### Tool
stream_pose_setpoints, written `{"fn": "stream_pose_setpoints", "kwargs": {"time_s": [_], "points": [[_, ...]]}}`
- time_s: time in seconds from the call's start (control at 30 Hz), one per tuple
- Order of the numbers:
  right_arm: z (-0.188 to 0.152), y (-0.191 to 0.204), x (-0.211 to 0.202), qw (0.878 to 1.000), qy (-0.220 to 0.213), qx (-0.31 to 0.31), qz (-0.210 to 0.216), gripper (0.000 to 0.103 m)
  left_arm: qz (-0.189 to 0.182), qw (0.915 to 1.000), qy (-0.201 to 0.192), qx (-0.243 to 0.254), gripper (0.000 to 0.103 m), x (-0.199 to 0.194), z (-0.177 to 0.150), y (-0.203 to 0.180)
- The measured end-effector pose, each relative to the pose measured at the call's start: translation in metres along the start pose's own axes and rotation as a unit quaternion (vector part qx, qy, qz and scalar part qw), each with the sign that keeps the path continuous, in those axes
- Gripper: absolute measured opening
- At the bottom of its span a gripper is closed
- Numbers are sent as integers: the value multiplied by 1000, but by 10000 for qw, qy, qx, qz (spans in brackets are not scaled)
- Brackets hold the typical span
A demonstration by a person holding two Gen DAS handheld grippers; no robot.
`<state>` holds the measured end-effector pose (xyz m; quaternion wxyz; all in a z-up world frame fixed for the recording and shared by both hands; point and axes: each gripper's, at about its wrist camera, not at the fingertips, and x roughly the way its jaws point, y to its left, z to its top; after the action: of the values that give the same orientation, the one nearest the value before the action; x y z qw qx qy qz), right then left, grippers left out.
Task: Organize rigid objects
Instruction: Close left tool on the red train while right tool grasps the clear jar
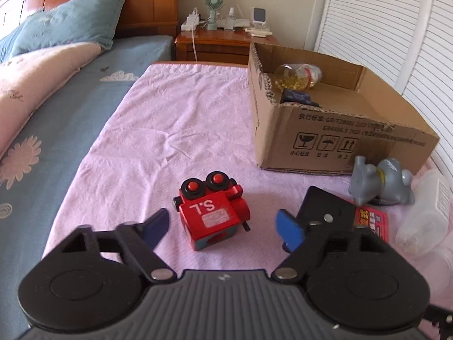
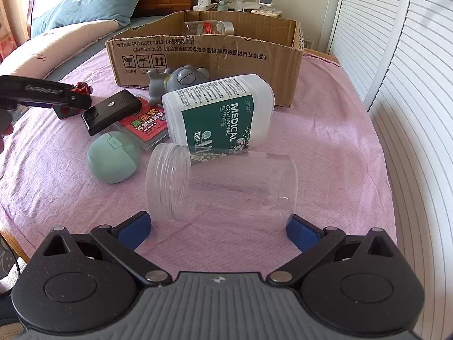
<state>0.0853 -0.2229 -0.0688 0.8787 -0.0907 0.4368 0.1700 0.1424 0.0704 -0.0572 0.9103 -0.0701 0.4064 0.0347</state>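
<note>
- Cardboard box point(image 1: 334, 130) sits at the far side of the pink cloth point(image 1: 175, 130) with its top open, so it reads as the drop-off bin. A jar of yellow capsules point(image 1: 297, 76) and a small dark item are already lying inside, so some of the sorting looks done.
- Left gripper point(image 1: 223, 226) is straddling the red toy robot point(image 1: 212, 212), blue pads on either side with a visible gap on both, so nothing is gripped yet. My guess is it's lined up that way to pinch the toy's flat red sides.
- Right gripper point(image 2: 219, 226) is spread wide around the clear plastic jar point(image 2: 220, 182), which lies on its side with the threaded mouth facing left. Pads sit just at its two ends; I can't tell if they actually press on it.
- Cotton swab box point(image 2: 218, 110) leans against that jar, so lifting the jar will probably tip it.
- Still loose near the box: grey toy figure point(image 2: 181, 80), black device point(image 2: 111, 110), red card pack point(image 2: 144, 124), green egg-shaped case point(image 2: 113, 157).
</note>
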Motion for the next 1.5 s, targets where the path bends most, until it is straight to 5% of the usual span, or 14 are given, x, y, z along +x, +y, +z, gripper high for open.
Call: {"fn": "stream_pose_setpoints", "kwargs": {"time_s": [0.17, 0.33, 0.83, 1.33, 1.5], "points": [[-1, -1, 0, 10000, -16, -25, 21, 103, 98, 9999, -60, 21, 69, 9, 3, -6], [-1, -1, 0, 10000, -37, -50, 40, 103, -61, 9980, -143, 617, 50, 10, 2, -19], [8, -1, -4, 9997, -44, 161, 158, 103, -318, 9917, -252, 1219, 51, 3, -6, -18], [28, 7, 0, 9990, 71, 113, -428, 103, -428, 9847, -123, 1686, 50, 1, -1, -20], [32, 7, -2, 9988, 178, -33, -455, 95, -520, 9842, 64, 1691, 50, 1, 4, -19]]}}
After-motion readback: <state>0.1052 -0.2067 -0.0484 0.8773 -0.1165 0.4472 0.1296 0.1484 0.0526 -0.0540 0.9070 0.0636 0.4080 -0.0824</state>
